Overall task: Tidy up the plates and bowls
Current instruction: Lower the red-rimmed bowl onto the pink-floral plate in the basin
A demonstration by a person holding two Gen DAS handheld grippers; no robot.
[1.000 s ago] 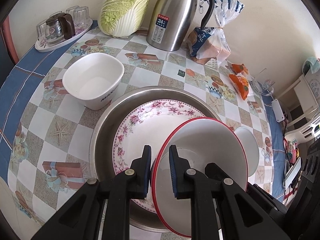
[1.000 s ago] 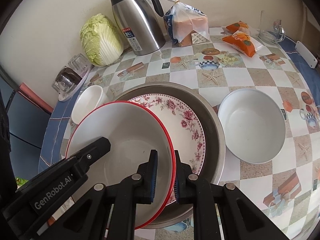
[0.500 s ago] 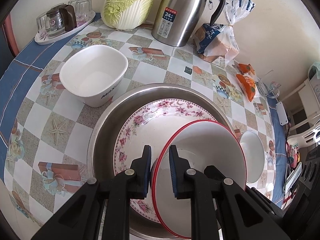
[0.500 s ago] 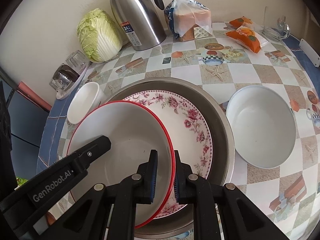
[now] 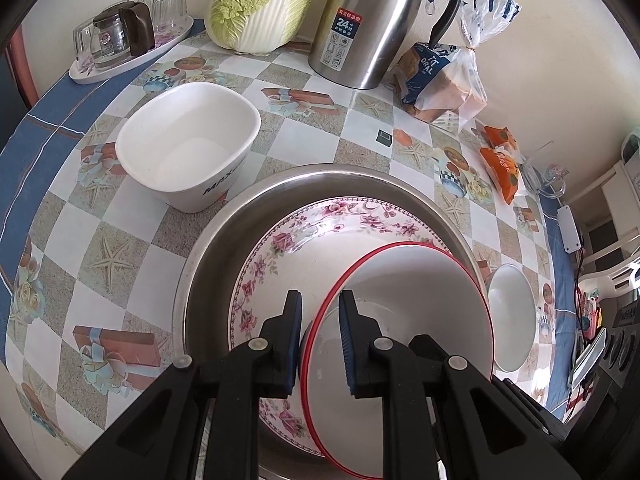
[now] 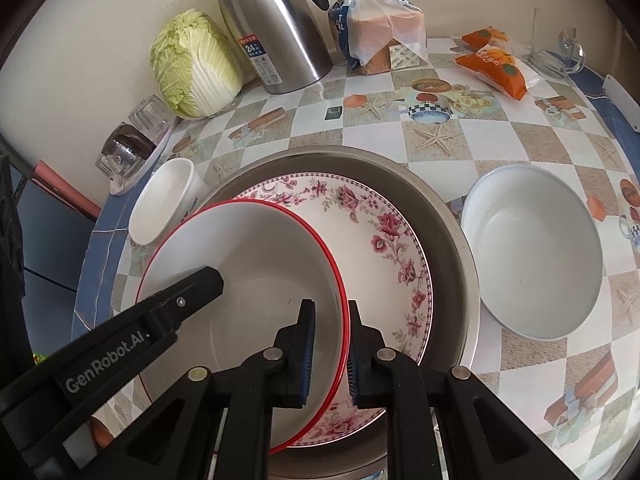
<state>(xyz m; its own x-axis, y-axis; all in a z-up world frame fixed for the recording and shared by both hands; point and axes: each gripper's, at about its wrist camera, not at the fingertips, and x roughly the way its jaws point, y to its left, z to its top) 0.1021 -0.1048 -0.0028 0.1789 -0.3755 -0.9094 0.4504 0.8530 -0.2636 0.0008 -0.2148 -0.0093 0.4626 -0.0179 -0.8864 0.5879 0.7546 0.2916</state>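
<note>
Both tongs, left (image 5: 319,332) and right (image 6: 329,346), pinch the red-rimmed bowl (image 6: 248,276), seemingly over the floral plate (image 6: 384,240); white bowls (image 5: 188,148) flank.

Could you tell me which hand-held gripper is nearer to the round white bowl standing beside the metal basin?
Right. The right hand-held gripper pinches the red-rimmed plate's edge facing the round white bowl; the left hand-held gripper pinches the opposite edge.

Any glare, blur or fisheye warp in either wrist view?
Left wrist: sharp, bright glare streaks on the steel kettle, table edge bows hard, corners vignetted black. Right wrist: also sharp, soft sheen inside the red-rimmed bowl, kettle leans from the warp.
</note>
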